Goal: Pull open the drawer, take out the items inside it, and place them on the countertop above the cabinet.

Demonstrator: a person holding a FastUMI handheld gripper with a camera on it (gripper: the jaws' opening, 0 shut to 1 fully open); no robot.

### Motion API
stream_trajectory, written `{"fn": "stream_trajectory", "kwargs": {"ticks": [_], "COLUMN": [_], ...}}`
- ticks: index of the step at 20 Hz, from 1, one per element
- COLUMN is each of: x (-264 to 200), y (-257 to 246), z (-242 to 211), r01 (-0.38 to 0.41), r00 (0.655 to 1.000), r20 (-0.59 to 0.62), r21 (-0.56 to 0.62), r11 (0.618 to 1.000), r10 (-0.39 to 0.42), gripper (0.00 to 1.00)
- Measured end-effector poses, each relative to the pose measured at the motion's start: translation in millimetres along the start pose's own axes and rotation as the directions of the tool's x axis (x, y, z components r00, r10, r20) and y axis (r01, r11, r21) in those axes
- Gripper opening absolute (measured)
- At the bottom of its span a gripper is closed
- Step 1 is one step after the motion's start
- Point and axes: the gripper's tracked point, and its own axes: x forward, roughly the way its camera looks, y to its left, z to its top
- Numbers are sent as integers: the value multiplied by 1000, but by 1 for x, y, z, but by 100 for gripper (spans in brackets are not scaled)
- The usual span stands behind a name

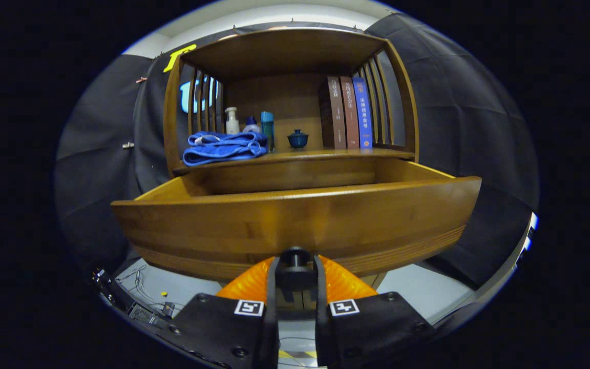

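Observation:
The wooden drawer (295,220) stands pulled well out of the cabinet, its front panel close ahead of me. My gripper (295,266) is shut on the dark round drawer knob (295,258), with a finger pressing on each side. The drawer's inside is hidden behind its front panel. Above it runs the countertop (320,152), which carries a folded blue towel (224,146), a white pump bottle (231,121), a teal bottle (267,129), a small blue lidded cup (298,138) and three upright books (349,113).
A wooden hutch with slatted sides (383,97) and a roof board encloses the countertop. Black cloth hangs behind and at both sides. Below the drawer lies a pale floor with cables and small devices (141,302) at the left.

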Motion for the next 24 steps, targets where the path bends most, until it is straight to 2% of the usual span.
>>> {"fn": "stream_trajectory", "kwargs": {"ticks": [2, 4, 7, 12, 17, 20, 24], "x": [0, -9, -20, -37, 10, 52, 109], "y": [3, 6, 10, 20, 30, 37, 34], "z": [2, 6, 29, 106, 151, 157, 126], "r01": [-10, -35, -59, -86, -159, -185, -182], "r00": [1000, 999, 998, 996, 968, 923, 818], "r20": [-7, -12, 5, 17, -209, -355, -566], "r21": [-22, -36, -66, -69, -66, -71, -85], "r11": [1000, 999, 996, 994, 985, 980, 980], "r10": [10, 34, 59, 88, 142, 148, 103], "gripper": [33, 46, 99, 100, 100, 100, 100]}}
